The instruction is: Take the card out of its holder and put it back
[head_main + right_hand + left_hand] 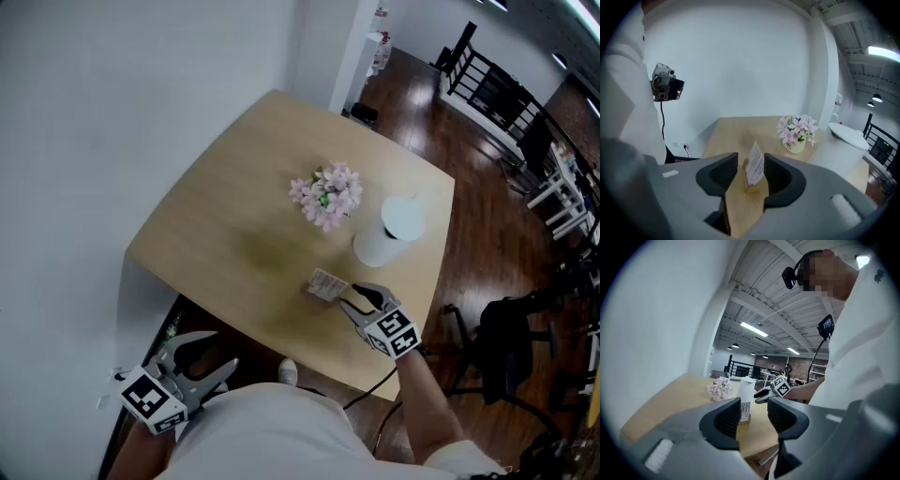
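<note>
A small white printed card (pixel 327 283) stands tilted in a low wooden holder (pixel 751 188) near the table's front edge. My right gripper (pixel 351 300) is just to the right of it, open. In the right gripper view the card (pixel 755 168) shows in the gap of the right gripper (pixel 751 176), close to the right jaw and a little beyond the tips; no pad presses on it. My left gripper (pixel 223 357) hangs open below the table's front left edge, holding nothing. From the left gripper (pixel 753 416) the card (pixel 744 411) is seen far off.
A pot of pink flowers (pixel 328 195) stands mid-table, and a white lidded cylinder (pixel 390 232) behind the card to the right. The light wooden table (pixel 225 216) meets a white wall on the left. A black chair (pixel 511 337) stands on the dark floor at the right.
</note>
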The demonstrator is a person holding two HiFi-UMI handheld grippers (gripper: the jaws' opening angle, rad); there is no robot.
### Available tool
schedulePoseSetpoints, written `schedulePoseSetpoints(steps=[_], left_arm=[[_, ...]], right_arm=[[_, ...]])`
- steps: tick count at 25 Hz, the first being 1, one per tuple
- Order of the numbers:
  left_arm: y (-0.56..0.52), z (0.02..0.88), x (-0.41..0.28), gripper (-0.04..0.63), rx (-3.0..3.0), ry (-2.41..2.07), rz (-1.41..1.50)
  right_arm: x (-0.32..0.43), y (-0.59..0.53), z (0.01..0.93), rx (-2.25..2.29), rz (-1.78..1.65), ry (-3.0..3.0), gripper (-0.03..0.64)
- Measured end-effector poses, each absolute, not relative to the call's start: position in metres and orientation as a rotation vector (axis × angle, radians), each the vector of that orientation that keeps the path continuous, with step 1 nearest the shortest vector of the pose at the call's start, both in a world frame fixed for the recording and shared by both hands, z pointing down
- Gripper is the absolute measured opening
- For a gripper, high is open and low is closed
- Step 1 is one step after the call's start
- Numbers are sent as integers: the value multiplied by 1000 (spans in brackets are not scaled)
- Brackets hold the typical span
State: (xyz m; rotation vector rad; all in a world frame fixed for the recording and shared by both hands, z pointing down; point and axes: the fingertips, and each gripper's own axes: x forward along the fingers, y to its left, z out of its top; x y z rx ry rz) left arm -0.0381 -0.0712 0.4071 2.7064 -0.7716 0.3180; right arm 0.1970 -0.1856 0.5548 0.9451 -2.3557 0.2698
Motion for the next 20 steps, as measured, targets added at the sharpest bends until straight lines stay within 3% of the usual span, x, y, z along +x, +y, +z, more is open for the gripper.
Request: schedulePoseSetpoints(steps=[9, 16, 20], left_arm=[[-81, 419, -14, 181, 2635, -895, 353], [-80, 421, -7, 181, 2600, -937, 379], [-79, 422, -9, 181, 2591, -948, 386]], right_arm=[[196, -228, 606, 748, 335, -2391, 167], [187, -229, 615, 683, 350, -2428, 37], [185, -228, 613, 668, 370, -2449, 32]])
